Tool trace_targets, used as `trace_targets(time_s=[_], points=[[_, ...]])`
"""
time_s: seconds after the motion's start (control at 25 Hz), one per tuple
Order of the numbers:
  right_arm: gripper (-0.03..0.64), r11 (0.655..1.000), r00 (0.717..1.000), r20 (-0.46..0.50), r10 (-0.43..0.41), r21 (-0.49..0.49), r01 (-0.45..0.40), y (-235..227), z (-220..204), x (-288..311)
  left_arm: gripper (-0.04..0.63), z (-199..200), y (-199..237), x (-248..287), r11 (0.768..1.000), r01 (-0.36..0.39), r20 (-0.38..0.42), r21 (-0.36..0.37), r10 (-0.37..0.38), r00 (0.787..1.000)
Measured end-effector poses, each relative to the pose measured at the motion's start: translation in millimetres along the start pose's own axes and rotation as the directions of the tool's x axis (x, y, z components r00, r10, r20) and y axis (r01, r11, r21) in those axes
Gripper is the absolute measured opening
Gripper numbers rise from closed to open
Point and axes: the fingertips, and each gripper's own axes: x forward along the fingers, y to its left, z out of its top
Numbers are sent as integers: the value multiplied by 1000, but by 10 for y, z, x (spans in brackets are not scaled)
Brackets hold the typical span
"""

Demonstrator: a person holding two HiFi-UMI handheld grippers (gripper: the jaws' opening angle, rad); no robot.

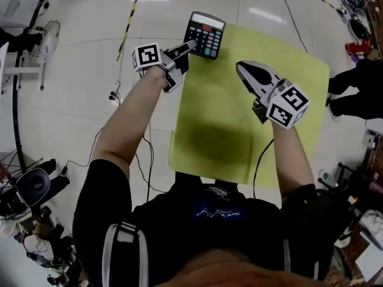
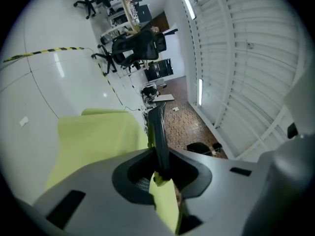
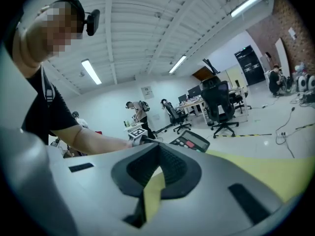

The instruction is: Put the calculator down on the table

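A black calculator (image 1: 206,33) with a grey display and a red key hangs over the far left corner of the yellow-green table (image 1: 239,130). My left gripper (image 1: 190,44) is shut on its near edge. In the left gripper view the calculator (image 2: 156,127) shows edge-on as a thin dark slab clamped between the jaws of that gripper (image 2: 159,167). My right gripper (image 1: 240,66) hovers over the table to the right of the calculator, jaws together with nothing in them. In the right gripper view the jaws of that gripper (image 3: 158,149) meet, and the calculator (image 3: 191,140) shows beyond them.
White floor surrounds the table, with cables (image 1: 116,91) and a yellow-black tape line (image 1: 133,11) at the left. A person's dark legs (image 1: 356,88) stand at the right edge. Camera gear (image 1: 30,190) sits at the lower left. Office chairs (image 3: 219,107) stand far off.
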Motion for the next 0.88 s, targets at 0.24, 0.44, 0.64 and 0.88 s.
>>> trace_targets(time_s=[0.24, 0.44, 0.64, 0.88], points=[[-12, 999, 999, 12, 32, 2, -32, 111, -154, 147, 74, 203, 277, 216, 998, -52, -23, 29, 52, 998], [-12, 999, 999, 23, 38, 20, -38, 194, -191, 117, 91, 180, 475, 314, 971, -174, -122, 163, 195, 973], [-12, 999, 999, 23, 46, 22, -46, 206, -171, 114, 106, 191, 519, 318, 967, -188, -162, 172, 216, 963], [-12, 999, 999, 33, 40, 18, -41, 171, -117, -9, 201, 167, 659, 243, 837, -369, -203, 405, 475, 856]])
